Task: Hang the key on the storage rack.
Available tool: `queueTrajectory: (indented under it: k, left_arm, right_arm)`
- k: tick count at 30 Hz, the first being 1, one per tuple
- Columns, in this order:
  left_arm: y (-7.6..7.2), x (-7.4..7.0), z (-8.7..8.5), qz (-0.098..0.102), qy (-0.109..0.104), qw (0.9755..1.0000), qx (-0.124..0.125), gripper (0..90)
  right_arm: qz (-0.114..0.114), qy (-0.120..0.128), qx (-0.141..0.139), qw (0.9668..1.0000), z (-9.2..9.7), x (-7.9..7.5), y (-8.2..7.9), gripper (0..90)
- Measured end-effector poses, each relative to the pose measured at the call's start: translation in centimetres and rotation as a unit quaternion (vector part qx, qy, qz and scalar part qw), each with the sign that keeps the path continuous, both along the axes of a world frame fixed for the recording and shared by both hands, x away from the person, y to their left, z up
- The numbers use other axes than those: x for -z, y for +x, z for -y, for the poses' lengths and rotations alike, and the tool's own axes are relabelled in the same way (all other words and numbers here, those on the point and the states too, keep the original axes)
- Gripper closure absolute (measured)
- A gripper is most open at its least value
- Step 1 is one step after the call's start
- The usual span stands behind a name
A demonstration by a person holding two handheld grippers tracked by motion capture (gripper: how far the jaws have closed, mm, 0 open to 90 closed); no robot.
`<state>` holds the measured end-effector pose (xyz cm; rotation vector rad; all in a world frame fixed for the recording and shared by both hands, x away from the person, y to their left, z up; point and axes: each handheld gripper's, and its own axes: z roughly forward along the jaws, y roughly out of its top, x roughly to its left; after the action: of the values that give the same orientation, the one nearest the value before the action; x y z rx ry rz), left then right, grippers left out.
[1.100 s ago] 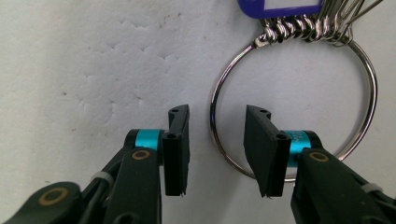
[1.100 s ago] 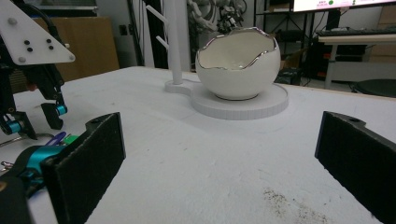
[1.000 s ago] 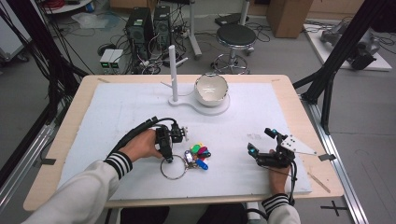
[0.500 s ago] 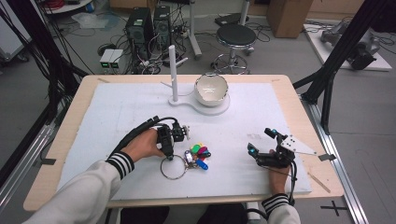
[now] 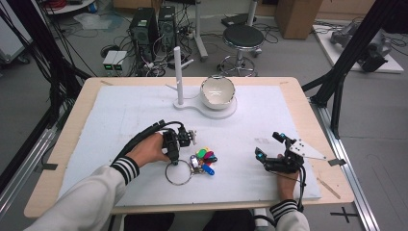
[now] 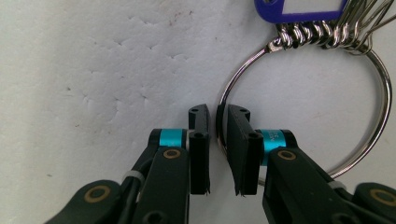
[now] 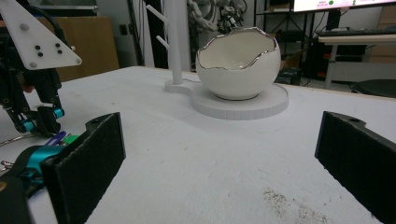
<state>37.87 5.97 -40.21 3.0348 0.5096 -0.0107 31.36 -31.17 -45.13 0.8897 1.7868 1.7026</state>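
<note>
Bearing no legible writing: blue key tag [image 6: 299, 8]

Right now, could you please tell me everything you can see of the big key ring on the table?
The key ring is a large, thin, shiny metal hoop lying flat on the white table cover, near the front edge. At one side a cluster of smaller rings carries coloured plastic tags: blue, green, yellow, magenta. The left gripper has just been closing its jaws on the wire; a slight gap still shows, so contact is uncertain.
</note>
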Motion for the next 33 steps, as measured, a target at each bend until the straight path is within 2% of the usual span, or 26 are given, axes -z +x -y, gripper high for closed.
queueTrajectory:
  k: [12,20,26,27,30,31,32,33]
  left_arm:
    - [-0.1,0.1,0.4,0.003,0.009,0.9999,-0.006,84.4]
    - [-0.5,0.0,0.6,0.021,0.016,0.9995,0.016,86.2]
    - [-0.5,-0.6,0.1,0.031,-0.004,0.9992,0.026,86.4]
    - [-0.4,-1.0,-0.2,0.037,-0.014,0.9988,0.03,86.4]
    - [-0.3,-1.4,-0.7,0.048,-0.022,0.998,0.035,86.5]
    - [-0.4,-1.6,-0.9,0.057,-0.027,0.9973,0.039,86.5]
    - [-0.5,-2.1,-1.3,0.073,-0.038,0.9949,0.059,86.6]
    - [-0.6,-2.4,-1.5,0.084,-0.042,0.9933,0.067,86.6]
  right_arm:
    - [-0.001,0.001,0.0,1.0,0.0,0.0,0.0,1.2]
    - [-0.001,0.001,0.0,1.0,0.0,0.0,0.0,1.2]
    - [-0.003,0.002,0.001,1.0,0.0,0.0,0.0,1.2]
    - [-0.002,0.002,-0.001,1.0,0.0,0.0,0.0,1.2]
    - [-0.001,0.002,0.0,1.0,0.0,0.0,0.0,1.2]
    - [-0.003,0.003,0.0,1.0,0.0,0.0,0.0,1.2]
    - [-0.002,0.002,0.0,1.0,0.0,0.0,0.0,1.2]
    - [-0.002,0.002,0.0,1.0,0.0,0.0,0.0,1.2]
